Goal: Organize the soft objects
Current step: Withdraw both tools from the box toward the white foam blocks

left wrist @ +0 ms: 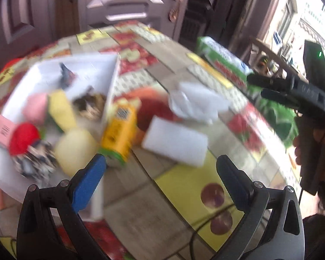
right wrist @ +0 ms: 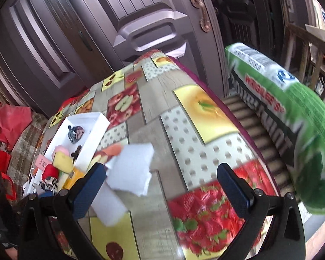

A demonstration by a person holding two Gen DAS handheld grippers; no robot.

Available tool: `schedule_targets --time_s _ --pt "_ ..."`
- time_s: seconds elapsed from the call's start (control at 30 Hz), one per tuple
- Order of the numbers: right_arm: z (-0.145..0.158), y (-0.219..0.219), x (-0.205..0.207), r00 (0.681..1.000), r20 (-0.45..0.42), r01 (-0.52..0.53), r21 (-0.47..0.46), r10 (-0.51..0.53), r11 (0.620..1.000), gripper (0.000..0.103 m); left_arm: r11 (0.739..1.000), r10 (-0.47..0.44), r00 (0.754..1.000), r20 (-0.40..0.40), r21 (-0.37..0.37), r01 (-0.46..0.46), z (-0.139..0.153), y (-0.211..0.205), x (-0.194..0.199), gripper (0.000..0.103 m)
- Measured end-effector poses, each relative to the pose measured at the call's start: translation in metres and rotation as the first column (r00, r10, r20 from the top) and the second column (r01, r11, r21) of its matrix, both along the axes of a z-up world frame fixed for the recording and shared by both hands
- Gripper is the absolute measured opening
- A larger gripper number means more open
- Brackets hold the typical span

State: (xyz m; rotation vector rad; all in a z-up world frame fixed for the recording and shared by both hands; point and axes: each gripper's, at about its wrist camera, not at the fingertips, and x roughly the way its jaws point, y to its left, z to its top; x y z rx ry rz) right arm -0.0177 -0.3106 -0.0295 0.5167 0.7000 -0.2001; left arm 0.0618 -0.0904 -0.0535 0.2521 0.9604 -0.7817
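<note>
Both hand-held grippers wide open, empty. Left hand-held gripper [left wrist: 160,169] hangs just short of white sponge block [left wrist: 175,144] lying flat on counter [left wrist: 140,212], long axis running L–R across our jaws. Left is nearer; right hand-held gripper [right wrist: 160,179] further back. Crumpled white cloth [left wrist: 197,103] just beyond; white box [left wrist: 75,71] w/ soft items to left.

Daylight floods in from the window [left wrist: 314,17] at upper right, blown out; both fisheye views bend at dark rims, with motion blur smearing the table [right wrist: 153,99] items
</note>
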Motion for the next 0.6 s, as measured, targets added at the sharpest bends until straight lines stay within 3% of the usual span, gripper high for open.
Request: schedule_targets --time_s 0.27,0.37,0.47,0.6 --pt "-0.003 0.005 -0.015 1.0 -0.014 -0.008 0.005 0.008 1.0 0.103 0.992 -0.079 0.996 0.029 0.097 0.076 -0.045 -0.017 -0.024 0.102" --pt "0.0 0.008 -0.019 1.0 -0.016 -0.015 0.003 0.015 1.0 0.103 0.98 -0.119 0.987 0.107 0.172 0.099 -0.058 -0.023 -0.032 0.102" --pt "0.004 0.013 -0.022 0.999 -0.019 -0.028 -0.004 0.028 1.0 0.103 0.982 -0.141 0.977 0.162 0.151 0.116 -0.061 -0.022 -0.037 0.102" --pt "0.012 0.025 -0.017 0.999 -0.014 -0.044 -0.005 0.043 0.999 0.103 0.982 -0.143 0.976 0.164 0.15 0.118 -0.062 -0.021 -0.035 0.102"
